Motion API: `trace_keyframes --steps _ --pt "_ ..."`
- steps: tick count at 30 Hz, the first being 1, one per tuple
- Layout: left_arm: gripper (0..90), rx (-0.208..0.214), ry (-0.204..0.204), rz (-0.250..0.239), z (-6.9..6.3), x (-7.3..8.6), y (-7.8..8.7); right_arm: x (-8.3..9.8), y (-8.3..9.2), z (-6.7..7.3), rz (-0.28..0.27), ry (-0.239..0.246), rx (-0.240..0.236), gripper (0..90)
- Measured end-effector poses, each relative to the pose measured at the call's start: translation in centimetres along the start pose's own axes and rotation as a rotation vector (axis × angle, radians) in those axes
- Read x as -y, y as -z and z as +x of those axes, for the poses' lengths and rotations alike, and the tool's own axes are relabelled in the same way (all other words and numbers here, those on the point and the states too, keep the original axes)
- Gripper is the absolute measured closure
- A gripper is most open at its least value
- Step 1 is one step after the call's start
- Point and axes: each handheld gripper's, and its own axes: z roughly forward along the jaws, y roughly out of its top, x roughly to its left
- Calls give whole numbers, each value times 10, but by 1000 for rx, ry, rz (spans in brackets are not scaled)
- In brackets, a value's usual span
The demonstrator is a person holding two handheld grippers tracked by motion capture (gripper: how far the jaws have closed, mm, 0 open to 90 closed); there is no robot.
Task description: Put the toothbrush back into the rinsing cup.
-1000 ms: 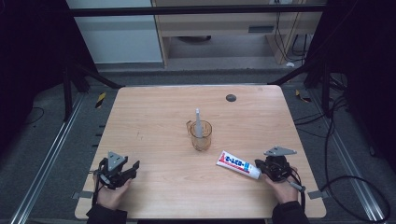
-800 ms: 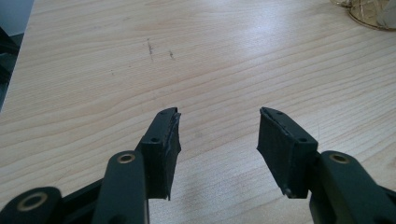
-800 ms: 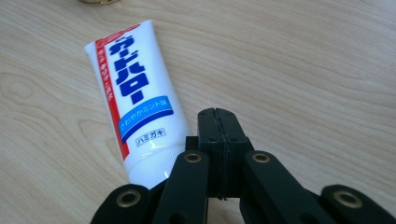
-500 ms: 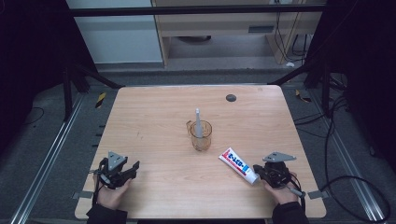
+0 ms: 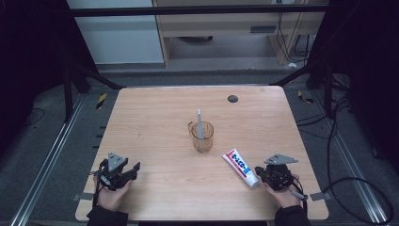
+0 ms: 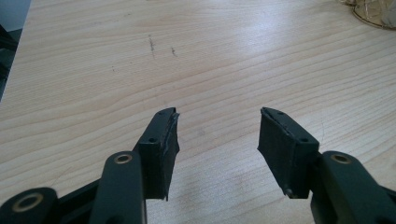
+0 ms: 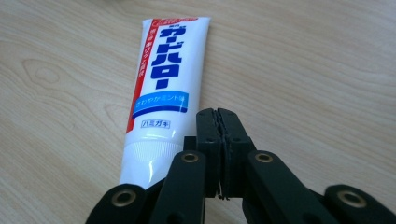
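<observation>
Resting near the surface's (image 5: 155,113) front right corner, your right tongs (image 7: 219,116) are clenched on nothing, the toothpaste tube (image 7: 163,79) lying just beside them, perhaps touching. Your left tongs (image 6: 217,135) sit released near the front left corner; the cup (image 5: 203,137) stands mid-surface

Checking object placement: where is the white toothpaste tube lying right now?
High view: the white toothpaste tube lies flat, front right, between the amber glass cup and the right claw.
</observation>
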Motion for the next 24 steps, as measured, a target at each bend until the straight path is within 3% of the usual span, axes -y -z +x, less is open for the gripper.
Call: trace_keyframes --steps 14,24 --pt "458 0 -1 0 1 0 -1 -24 7 -1 -62 4 12 691" --pt "458 -2 -4 3 0 -1 -2 -38 -4 14 -17 41 -17 514"
